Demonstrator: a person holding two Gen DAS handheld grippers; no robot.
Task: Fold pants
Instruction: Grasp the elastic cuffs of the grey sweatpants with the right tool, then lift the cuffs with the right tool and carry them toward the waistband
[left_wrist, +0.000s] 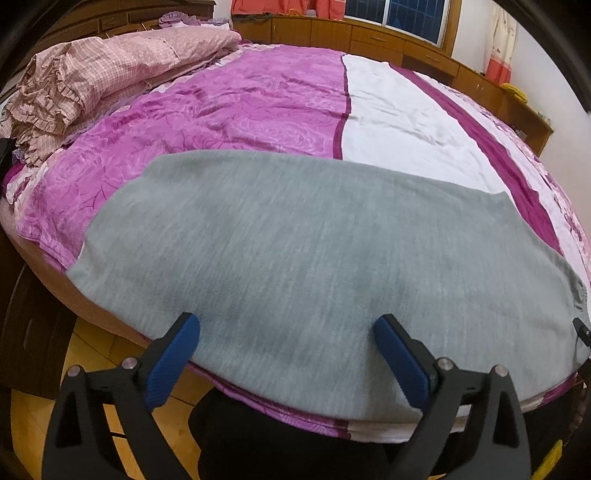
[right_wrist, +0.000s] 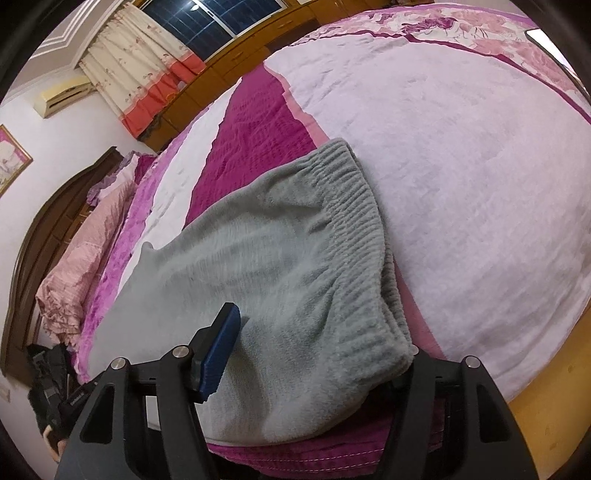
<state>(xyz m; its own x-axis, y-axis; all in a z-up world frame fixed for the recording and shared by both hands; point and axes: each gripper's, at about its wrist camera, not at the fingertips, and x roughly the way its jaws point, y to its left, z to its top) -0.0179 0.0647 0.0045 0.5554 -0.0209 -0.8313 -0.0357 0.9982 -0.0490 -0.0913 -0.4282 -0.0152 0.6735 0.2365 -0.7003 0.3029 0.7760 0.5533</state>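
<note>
The grey pants (left_wrist: 295, 251) are lying flat on the purple bedspread (left_wrist: 229, 103), directly ahead of the left gripper (left_wrist: 288, 347) and close to the near edge of the bed. Their elastic waistband (right_wrist: 354, 236) is sitting just in front of the right gripper (right_wrist: 314, 354).

Several things could go wrong here, in my judgement. The fabric is soft and fuzzy, so a shallow pinch could be slipping off when the cloth is lifted. A pinch that goes too deep could be catching the bedspread together with the pants. Also, the pants are lying at the bed edge, so a pull toward the person could be dragging them off.

The left gripper is hovering low over the near hem, wide open and holding nothing. The right gripper is tilting down toward the waistband corner; its left finger (right_wrist: 221, 347) is resting over the cloth, while the right finger is hidden behind the waistband. It is looking open, with the fabric between the fingers but not squeezed.
</note>
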